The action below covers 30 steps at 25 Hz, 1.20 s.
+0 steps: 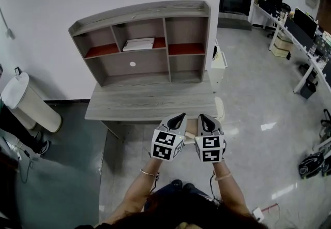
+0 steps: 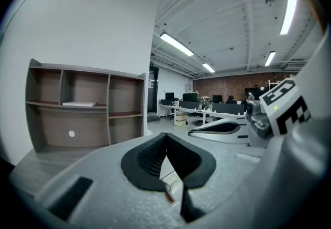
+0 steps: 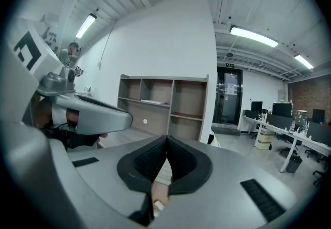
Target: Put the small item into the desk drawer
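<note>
The grey wooden desk (image 1: 150, 100) carries a shelf hutch (image 1: 142, 42); no drawer front shows in any view. A flat white thing (image 1: 138, 44) lies on the hutch's middle shelf, also visible as the white thing (image 2: 78, 104) in the left gripper view. My left gripper (image 1: 177, 118) and right gripper (image 1: 205, 118) hang side by side just in front of the desk's front edge, both pointing at the hutch. Each is shut with nothing between its pads: left gripper (image 2: 165, 137), right gripper (image 3: 166, 140). A pale beige thing (image 1: 191, 131) shows below, between them.
A white bin (image 1: 28, 101) stands left of the desk, with a person's shoe (image 1: 42, 147) nearby. A white cabinet (image 1: 219, 65) sits at the desk's right end. Office desks with monitors (image 1: 295, 29) line the far right, and a dark bag (image 1: 313, 164) lies on the glossy floor.
</note>
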### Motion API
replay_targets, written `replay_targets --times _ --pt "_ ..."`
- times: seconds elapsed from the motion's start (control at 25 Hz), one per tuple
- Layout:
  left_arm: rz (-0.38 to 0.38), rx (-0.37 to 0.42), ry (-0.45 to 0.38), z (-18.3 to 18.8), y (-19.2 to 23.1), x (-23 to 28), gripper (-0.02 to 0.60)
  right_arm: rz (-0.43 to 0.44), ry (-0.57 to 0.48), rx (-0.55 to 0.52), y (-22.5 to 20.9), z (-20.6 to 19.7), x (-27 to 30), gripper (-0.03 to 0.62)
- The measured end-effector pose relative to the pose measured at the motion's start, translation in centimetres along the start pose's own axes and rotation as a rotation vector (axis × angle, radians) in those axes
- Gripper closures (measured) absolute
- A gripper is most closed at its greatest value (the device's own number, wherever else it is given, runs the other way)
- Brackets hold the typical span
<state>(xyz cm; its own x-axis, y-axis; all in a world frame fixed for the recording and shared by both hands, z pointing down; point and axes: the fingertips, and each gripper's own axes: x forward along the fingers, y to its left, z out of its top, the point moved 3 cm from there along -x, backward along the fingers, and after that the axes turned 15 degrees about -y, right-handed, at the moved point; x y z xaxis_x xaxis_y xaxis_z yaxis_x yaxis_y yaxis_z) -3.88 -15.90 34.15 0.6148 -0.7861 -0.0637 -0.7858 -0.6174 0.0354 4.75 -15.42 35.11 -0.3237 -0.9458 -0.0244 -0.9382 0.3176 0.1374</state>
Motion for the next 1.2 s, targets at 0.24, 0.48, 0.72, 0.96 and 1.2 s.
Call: replay_targets --times 0.24,0.48,0.72,0.96,1.2 --pt "-0.020 0.007 -0.030 2.1 -0.5 0.6 0.566 -0.008 -0.042 -0.010 -0.6 2.4 0.0 0.592" --pt "-0.020 0.008 -0.055 3.4 -0.7 1.0 0.566 -0.011 -0.074 -0.015 -1.1 3.9 -0.2 0.592" --pt "-0.022 0.014 -0.066 4.1 -1.2 1.2 0.566 -0.025 -0.091 -0.002 -1.9 4.4 -0.7 0.592" --pt "-0.005 -0.003 -0.071 4.2 -1.6 1.0 0.566 -0.031 -0.106 0.000 -2.6 4.8 -1.3 0.592" --pt "0.002 -0.006 -0.076 4.3 -2.1 0.7 0.566 -0.035 -0.103 -0.010 -2.9 4.8 -1.9 0.592"
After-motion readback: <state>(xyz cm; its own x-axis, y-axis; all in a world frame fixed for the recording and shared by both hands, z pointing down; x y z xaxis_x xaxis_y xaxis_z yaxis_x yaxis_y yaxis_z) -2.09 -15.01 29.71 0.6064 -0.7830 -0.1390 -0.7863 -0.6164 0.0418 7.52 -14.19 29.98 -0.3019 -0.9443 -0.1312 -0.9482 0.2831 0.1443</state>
